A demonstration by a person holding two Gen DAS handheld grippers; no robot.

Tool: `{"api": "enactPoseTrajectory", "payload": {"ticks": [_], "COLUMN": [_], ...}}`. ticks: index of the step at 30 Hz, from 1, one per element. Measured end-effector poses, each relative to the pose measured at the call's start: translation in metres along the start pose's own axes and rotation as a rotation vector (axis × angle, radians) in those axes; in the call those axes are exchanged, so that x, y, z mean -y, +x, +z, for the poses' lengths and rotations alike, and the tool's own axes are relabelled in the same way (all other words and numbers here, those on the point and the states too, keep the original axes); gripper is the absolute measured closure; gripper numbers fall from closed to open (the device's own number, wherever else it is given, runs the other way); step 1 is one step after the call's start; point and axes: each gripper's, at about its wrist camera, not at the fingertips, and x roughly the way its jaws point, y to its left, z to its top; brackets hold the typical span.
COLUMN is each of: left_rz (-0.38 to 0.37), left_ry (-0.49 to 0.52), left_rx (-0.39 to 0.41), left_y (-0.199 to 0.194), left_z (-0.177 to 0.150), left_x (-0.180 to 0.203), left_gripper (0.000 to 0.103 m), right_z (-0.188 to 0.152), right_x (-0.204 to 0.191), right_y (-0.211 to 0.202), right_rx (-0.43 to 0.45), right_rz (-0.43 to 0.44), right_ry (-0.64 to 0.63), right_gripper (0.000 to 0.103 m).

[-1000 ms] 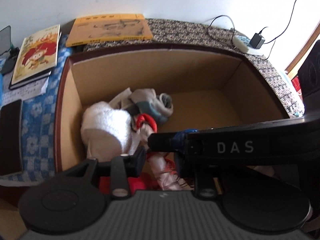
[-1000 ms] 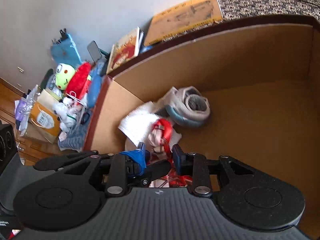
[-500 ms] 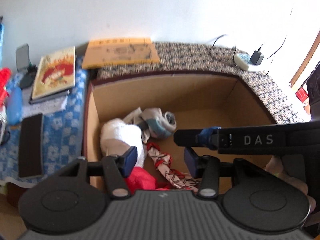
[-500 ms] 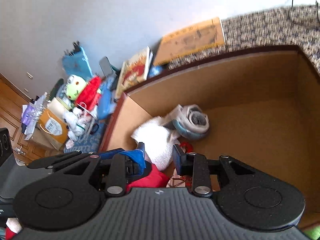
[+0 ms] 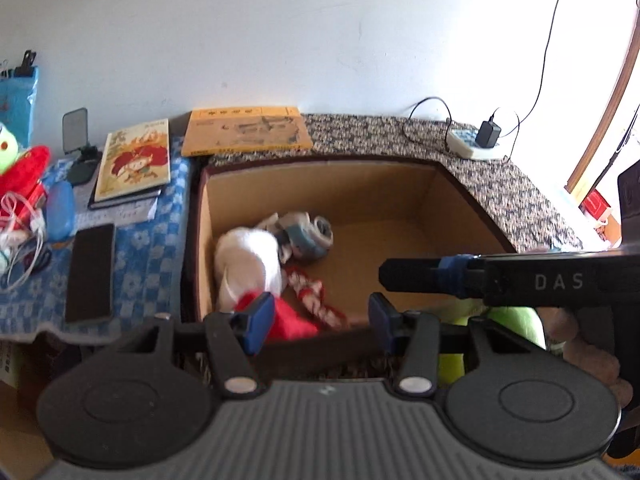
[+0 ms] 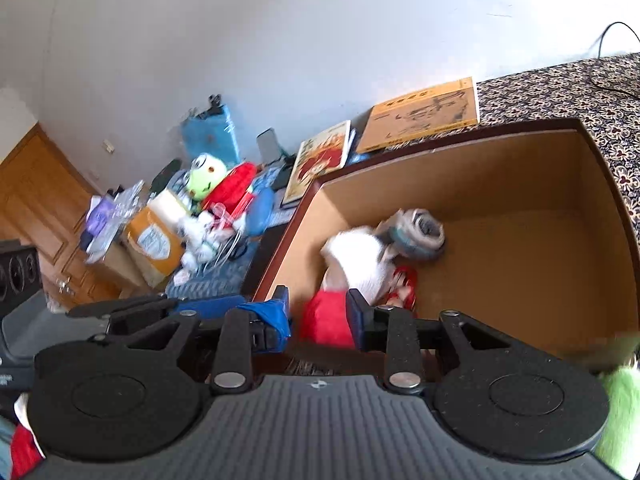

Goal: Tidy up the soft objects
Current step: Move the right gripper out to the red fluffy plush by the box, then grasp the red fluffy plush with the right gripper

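Observation:
An open cardboard box [image 5: 320,162] [image 6: 440,136] holds soft items in its left corner. These are a white rolled towel [image 5: 248,256] [image 6: 356,256], a grey-blue sock roll [image 5: 312,232] [image 6: 420,232], a red-and-white patterned cloth [image 5: 316,296] [image 6: 404,284] and a red item [image 5: 292,322] [image 6: 324,320]. My left gripper [image 5: 320,318] hangs above the box's near edge, open, with nothing between its pads. My right gripper [image 6: 318,314] is beside it, jaws apart and empty; the red item lies below the gap. The right gripper's black finger [image 5: 420,276] crosses the left wrist view.
Left of the box are two books [image 5: 136,160], a yellow booklet [image 5: 246,130], a dark phone [image 5: 90,272], a green frog plush [image 6: 206,178] and a red plush [image 6: 232,188]. A power strip [image 5: 474,146] sits at the back right. A green fuzzy toy [image 5: 512,320] lies near right.
Both grippers have pulled back and up out of the box. The left jaws opened, and the red-and-white patterned cloth now lies in the box.

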Motion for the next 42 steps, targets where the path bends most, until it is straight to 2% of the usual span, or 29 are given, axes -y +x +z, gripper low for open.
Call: {"api": "enactPoseTrajectory", "payload": {"ticks": [4,10,16,20,30,42], "left_rz": [-0.008,-0.017,-0.024,-0.056,-0.074,0.002], "left_ry": [-0.009,-0.048,-0.059,-0.068,-0.079,-0.071], "left_rx": [-0.042,-0.148,-0.258,-0.317,-0.383,-0.412], "left_y": [-0.004,0.003,0.008,0.01,0.016,0.024], "left_z": [-0.022,-0.059,-0.094,-0.113,-0.131,-0.133], "left_x": [0.003,0.004,0.004,0.008,0.018,0.022], "left_gripper": [0.053,0.052,0.049,0.046,0.044,0.044], "right_z": [-0.022,-0.049,-0.078,-0.094,-0.112,-0.117], "right_x": [-0.009,-0.012,-0.006,-0.001,-0.003,-0.007], "right_y": [-0.008,-0.009,0.001,0.008,0.014,0.02], "right_rx": [-0.022,-0.098,-0.229,-0.307,-0.389,-0.447], "right_rz": [0.012,0.014,-0.017,-0.02,-0.01,-0.017], "right_ry": [-0.036,-0.037,-0.008,0.037,0.067,0.065], "right_gripper": [0.089,0.088,0.088,0.088,0.088,0.087]}}
